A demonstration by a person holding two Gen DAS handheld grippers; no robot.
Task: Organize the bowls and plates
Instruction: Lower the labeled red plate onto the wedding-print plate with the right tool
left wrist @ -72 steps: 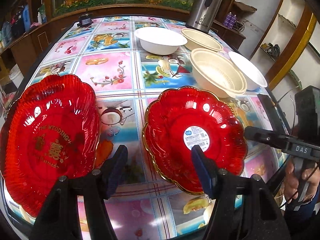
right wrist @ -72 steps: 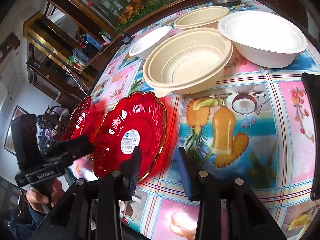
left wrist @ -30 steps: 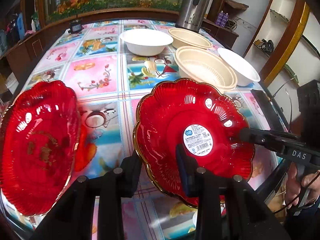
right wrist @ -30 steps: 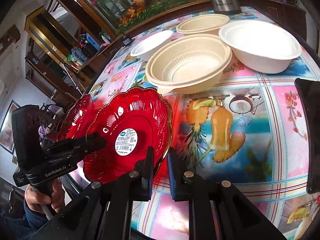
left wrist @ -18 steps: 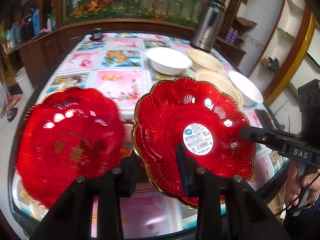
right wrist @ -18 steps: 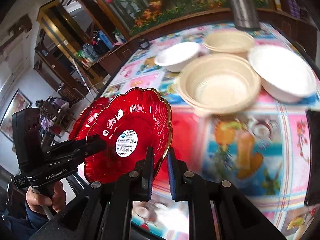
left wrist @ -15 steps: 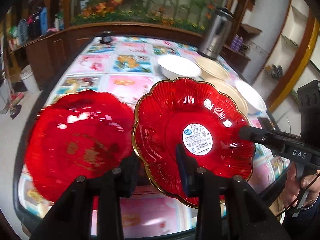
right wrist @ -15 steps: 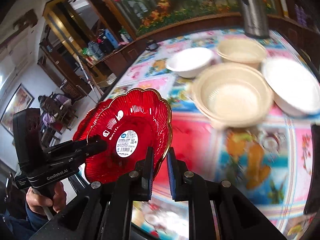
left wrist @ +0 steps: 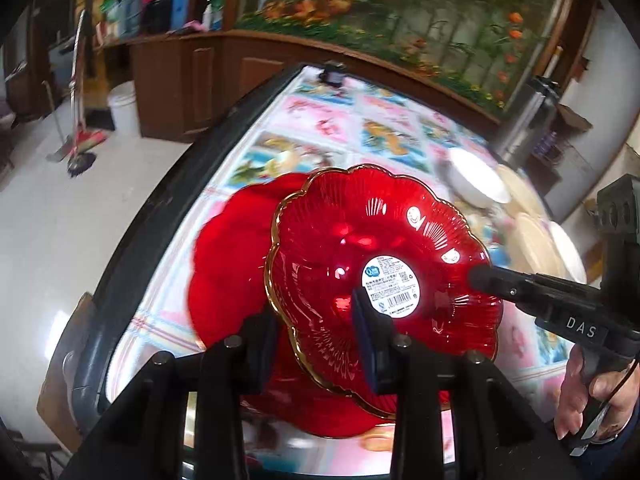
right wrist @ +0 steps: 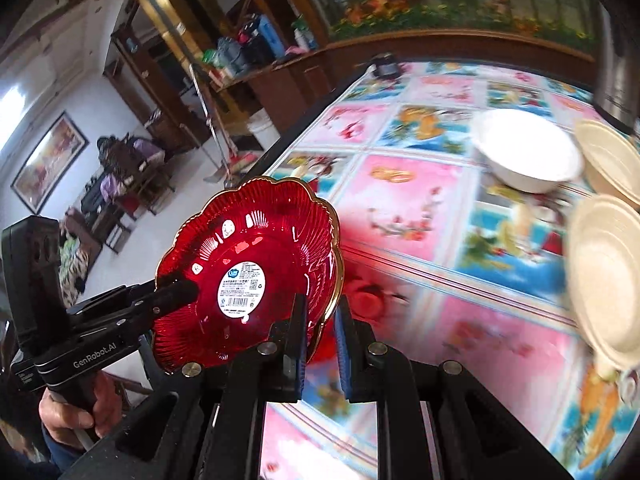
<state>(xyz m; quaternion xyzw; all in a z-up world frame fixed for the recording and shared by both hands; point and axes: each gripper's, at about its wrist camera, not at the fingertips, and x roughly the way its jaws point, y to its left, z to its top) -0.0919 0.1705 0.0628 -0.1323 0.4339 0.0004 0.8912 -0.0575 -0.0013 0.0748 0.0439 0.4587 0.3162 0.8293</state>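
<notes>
Plates, red glass, two: second plate (left wrist: 228,264) lies flat on the table (left wrist: 384,120) near its left edge; gold-rimmed plate (left wrist: 380,276), scalloped, white barcode label (left wrist: 391,286) at centre, is held in the air, tilted, overlapping the lying plate in the left wrist view. Left gripper (left wrist: 316,340): fingers narrowed onto the near rim of the gold-rimmed plate, one above, one below. Right gripper (right wrist: 320,332): fingers nearly together, pinching the same plate's gold edge on its other side. Bowls, further right on the patterned cloth: white bowl (right wrist: 528,156), then two cream bowls (right wrist: 608,276) just beside it, blurred. Steel flask (right wrist: 616,56) behind them.
</notes>
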